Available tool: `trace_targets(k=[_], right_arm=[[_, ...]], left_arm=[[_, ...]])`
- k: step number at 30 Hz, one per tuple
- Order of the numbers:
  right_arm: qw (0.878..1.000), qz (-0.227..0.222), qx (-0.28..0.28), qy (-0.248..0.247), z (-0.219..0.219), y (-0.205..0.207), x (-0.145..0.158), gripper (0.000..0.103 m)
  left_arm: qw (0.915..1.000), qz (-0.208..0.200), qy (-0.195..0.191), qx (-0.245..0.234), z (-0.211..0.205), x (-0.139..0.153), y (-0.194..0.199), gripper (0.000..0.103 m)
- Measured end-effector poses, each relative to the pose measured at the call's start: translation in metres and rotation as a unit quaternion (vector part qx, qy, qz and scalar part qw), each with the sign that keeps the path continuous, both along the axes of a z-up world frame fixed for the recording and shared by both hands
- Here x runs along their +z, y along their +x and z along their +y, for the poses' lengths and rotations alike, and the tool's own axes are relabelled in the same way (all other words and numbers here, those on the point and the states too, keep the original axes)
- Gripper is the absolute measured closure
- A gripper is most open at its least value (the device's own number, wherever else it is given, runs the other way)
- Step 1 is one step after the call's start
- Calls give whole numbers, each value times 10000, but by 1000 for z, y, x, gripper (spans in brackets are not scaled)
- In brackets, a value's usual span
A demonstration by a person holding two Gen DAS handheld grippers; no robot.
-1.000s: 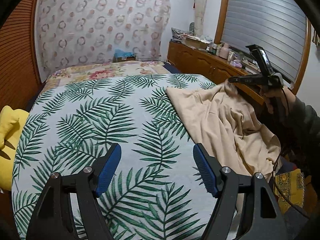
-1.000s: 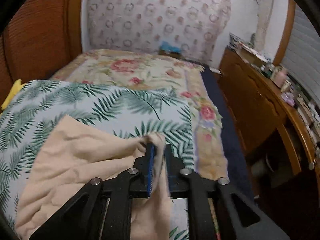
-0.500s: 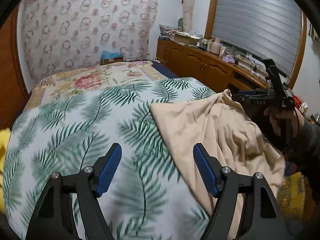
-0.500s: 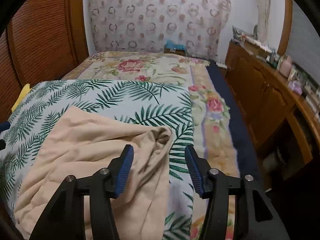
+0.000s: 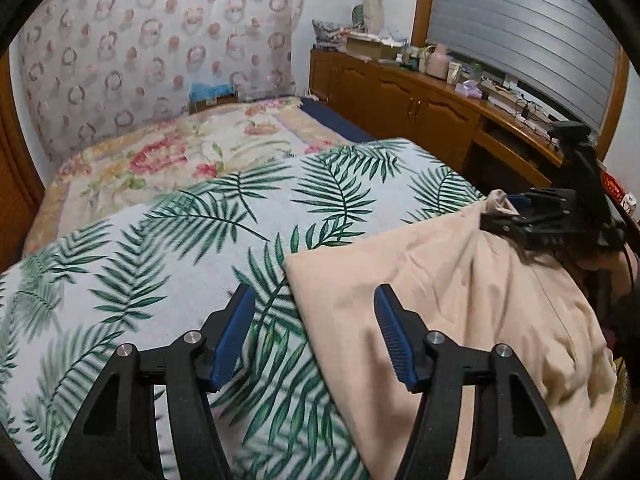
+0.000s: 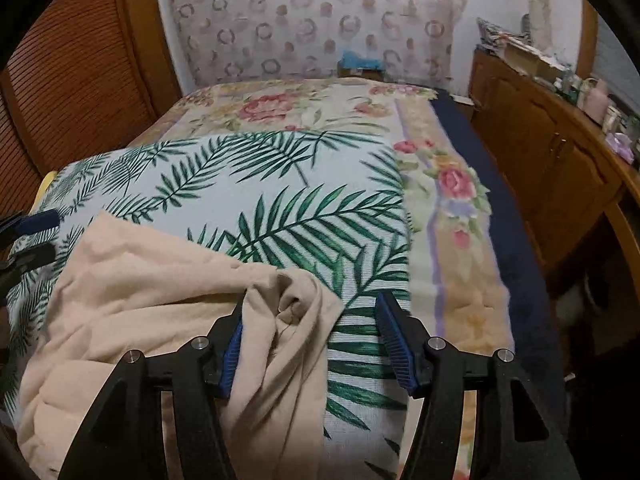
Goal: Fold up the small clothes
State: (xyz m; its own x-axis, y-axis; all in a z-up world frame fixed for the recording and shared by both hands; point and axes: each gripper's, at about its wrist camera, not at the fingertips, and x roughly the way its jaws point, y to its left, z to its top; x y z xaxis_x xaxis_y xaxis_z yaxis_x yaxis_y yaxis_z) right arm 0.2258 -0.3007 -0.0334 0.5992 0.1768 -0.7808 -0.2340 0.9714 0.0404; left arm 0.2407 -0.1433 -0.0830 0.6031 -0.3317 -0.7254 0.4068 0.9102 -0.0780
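The right gripper (image 6: 312, 340) is opening, leaving the beige garment (image 6: 160, 292) bunched on the bed (image 6: 300, 200); the left gripper (image 5: 314, 332), closing on nothing, nears its corner to spread it.

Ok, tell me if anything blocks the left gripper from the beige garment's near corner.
Nothing visible does. The left gripper, jaws closing with nothing pressed between them, hangs right over the beige garment edge on the palm-leaf cover. The right gripper stands open around the bunched far corner.
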Motion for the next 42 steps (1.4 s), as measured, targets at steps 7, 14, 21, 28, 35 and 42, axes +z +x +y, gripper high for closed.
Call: trace_targets(k=[7, 14, 21, 28, 35, 42], right_arm=[[9994, -118, 319, 77, 2, -5, -4, 48], [9966, -121, 760, 303, 6, -16, 2, 93], [9862, -1159, 1001, 622, 10, -78, 87, 94], [9561, -2514, 1418, 503, 36, -170, 232, 94], [9220, -3516, 1575, 382, 53, -243, 338, 94], [9074, -3797, 1786, 234, 71, -284, 381, 95]], left_arm=[[9994, 337, -54, -7, -4, -17, 22, 54], [9988, 449, -144, -92, -9, -14, 23, 97], [9975, -430, -489, -264, 3, 68, -37, 98], [9770, -1818, -1060, -332, 45, 216, -132, 98], [9464, -3026, -1110, -202, 83, 321, -208, 98], [9266, -3613, -1046, 50, 124, 363, -251, 98]])
